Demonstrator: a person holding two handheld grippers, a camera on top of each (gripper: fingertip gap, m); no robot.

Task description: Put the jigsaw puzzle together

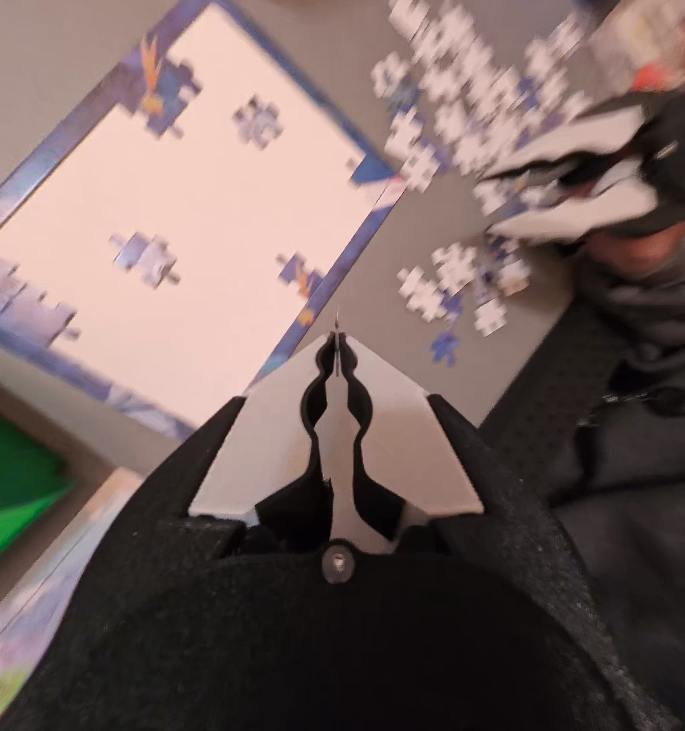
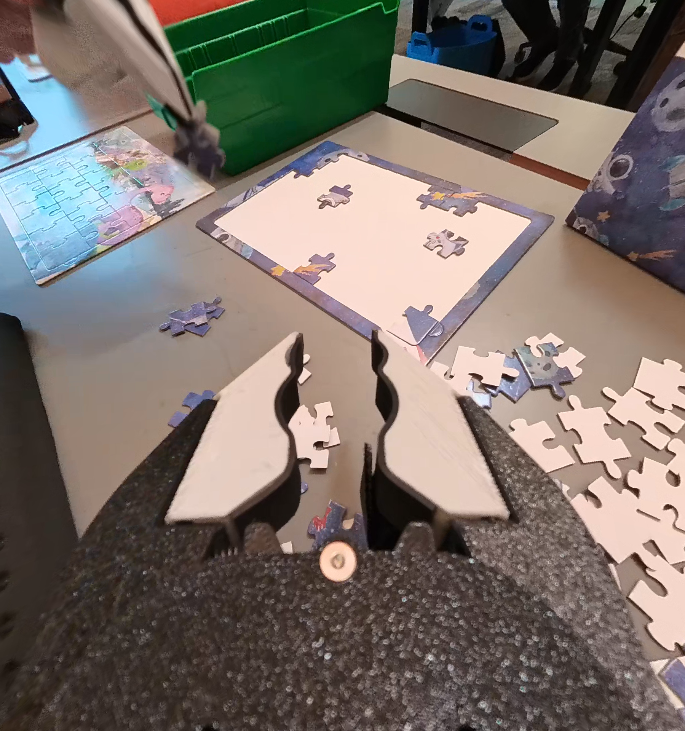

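The puzzle tray (image 2: pixel 372 261) has a blue frame and a white floor, and lies flat on the grey table. A few blue pieces (image 2: pixel 449 199) lie inside it, apart from each other. My left gripper (image 1: pixel 337 340) is shut on a puzzle piece (image 1: pixel 337 326), seen edge-on above the tray's (image 1: pixel 198 205) near edge. In the right wrist view that gripper (image 2: pixel 182 114) holds the blue piece (image 2: pixel 200 146) high at the upper left. My right gripper (image 2: pixel 337 344) is open and empty, low over loose pieces (image 2: pixel 313 435) just in front of the tray.
Many loose pieces (image 2: pixel 629 455), mostly white side up, lie to the right. A small blue cluster (image 2: pixel 194 316) lies to the left. A finished puzzle (image 2: pixel 95 201), a green bin (image 2: pixel 285 79) and a space-picture box (image 2: pixel 649 197) surround the tray. A black perforated object (image 2: pixel 8 435) is at the left. The tips of one gripper are about 15 centimeters away from the tips of the other.
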